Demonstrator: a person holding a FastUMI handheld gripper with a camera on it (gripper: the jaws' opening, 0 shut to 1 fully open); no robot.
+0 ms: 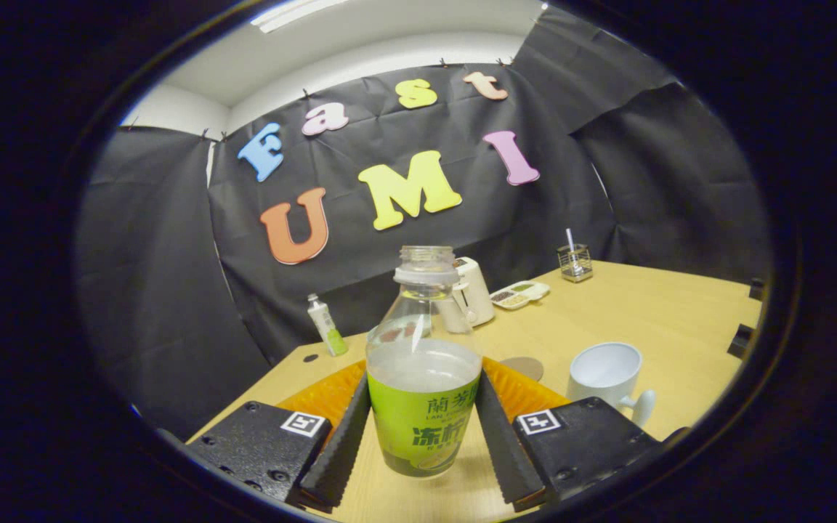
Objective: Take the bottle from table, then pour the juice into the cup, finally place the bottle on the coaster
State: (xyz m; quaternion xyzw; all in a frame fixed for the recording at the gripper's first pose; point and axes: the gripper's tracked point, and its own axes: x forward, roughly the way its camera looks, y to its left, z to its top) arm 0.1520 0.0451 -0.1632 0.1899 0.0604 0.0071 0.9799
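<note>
Above the table [651, 319], level tongs [423, 428] clamp an upright, uncapped bottle [423, 378] left of the cup [606, 374].

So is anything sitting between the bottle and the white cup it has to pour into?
Nothing visible. The bottle stands between the gripper fingers, which flank its sides, and bare wooden table lies between it and the white cup. The round coaster sits beyond the bottle, beside that path.

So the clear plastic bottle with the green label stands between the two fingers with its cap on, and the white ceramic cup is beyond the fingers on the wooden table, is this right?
Not quite: the clear plastic bottle with the green label has no cap; its neck is open, as the gripper view shows. The rest holds: it stands between the gripper fingers, and the white ceramic cup sits beyond them on the wooden table.
</note>
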